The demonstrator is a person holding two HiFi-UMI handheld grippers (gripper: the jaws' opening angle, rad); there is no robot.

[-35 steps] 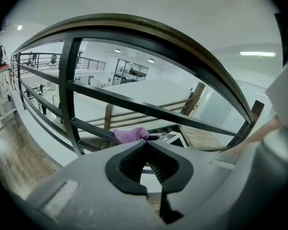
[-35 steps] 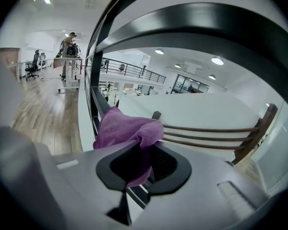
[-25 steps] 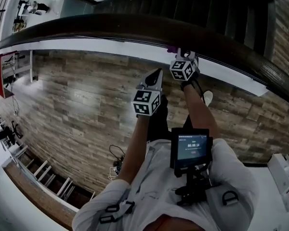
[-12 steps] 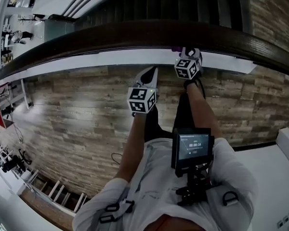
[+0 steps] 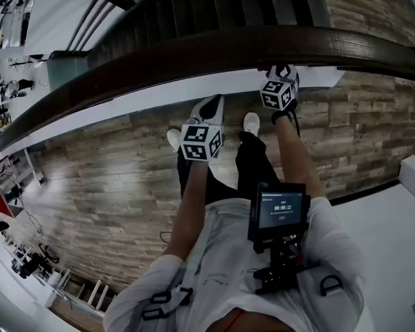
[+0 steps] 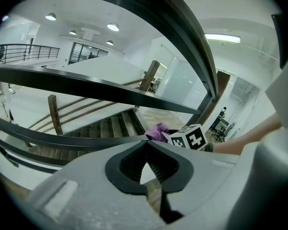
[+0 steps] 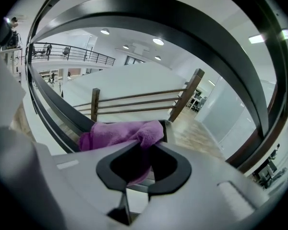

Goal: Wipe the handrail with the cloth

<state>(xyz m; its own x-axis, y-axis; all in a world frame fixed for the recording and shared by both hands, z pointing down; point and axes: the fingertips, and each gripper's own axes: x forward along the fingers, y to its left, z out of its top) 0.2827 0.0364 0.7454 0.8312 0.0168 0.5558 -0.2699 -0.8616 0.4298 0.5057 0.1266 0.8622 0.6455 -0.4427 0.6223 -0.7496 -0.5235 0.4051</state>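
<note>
Right gripper (image 7: 143, 145): jaws clamped on a bunched purple cloth (image 7: 117, 134) with a fleecy nap. The cloth sits on top of the handrail (image 5: 194, 50), which is dark, smooth, rounded wood curving across the head view.

Left gripper (image 6: 147, 143): ribbed black pads meet at the tips with nothing between them. It is held short of the rail, left of the right gripper.

Wood-grain plank floor (image 5: 111, 178) below.

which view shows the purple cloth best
The right gripper view: the cloth fills the middle, bunched and pinched in the right gripper at the handrail. The left gripper view shows only a small purple tuft beside that gripper's marker cube. The head view hardly shows it, hidden behind the gripper.
</note>
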